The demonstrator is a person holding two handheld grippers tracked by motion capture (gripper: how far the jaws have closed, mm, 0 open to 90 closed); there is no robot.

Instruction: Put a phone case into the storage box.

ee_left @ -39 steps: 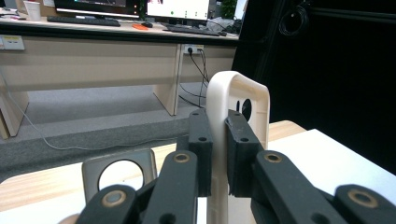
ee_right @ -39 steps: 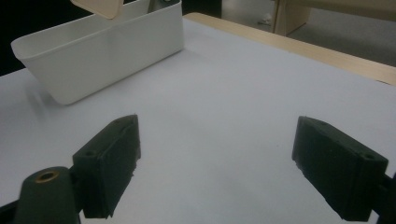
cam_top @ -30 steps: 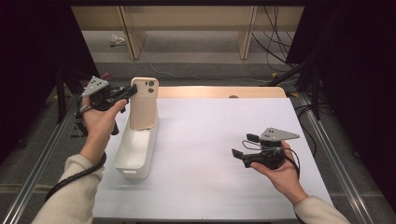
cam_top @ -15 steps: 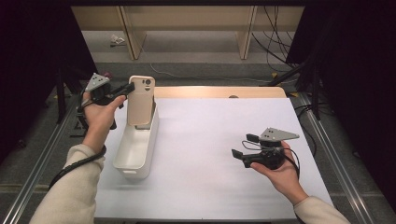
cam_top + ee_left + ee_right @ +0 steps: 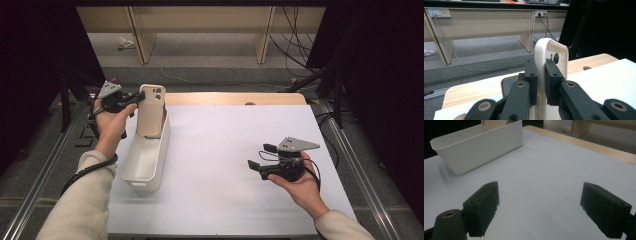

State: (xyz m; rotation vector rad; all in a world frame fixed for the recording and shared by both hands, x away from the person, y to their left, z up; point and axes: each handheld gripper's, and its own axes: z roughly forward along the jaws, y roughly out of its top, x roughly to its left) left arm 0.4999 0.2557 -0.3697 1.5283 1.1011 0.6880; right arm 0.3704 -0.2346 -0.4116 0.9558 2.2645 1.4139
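- The left gripper [image 5: 134,99] is clamping its jaws on the edge of the phone case [image 5: 151,110], which is standing upright, long axis vertical, its lower end inside the far end of the white bin [image 5: 145,162].
- The right gripper [image 5: 260,162] is resting well apart over the counter [image 5: 240,140], jaws gaping wide with nothing between them.
- A dark phone [image 5: 507,86] is lying just behind the case.
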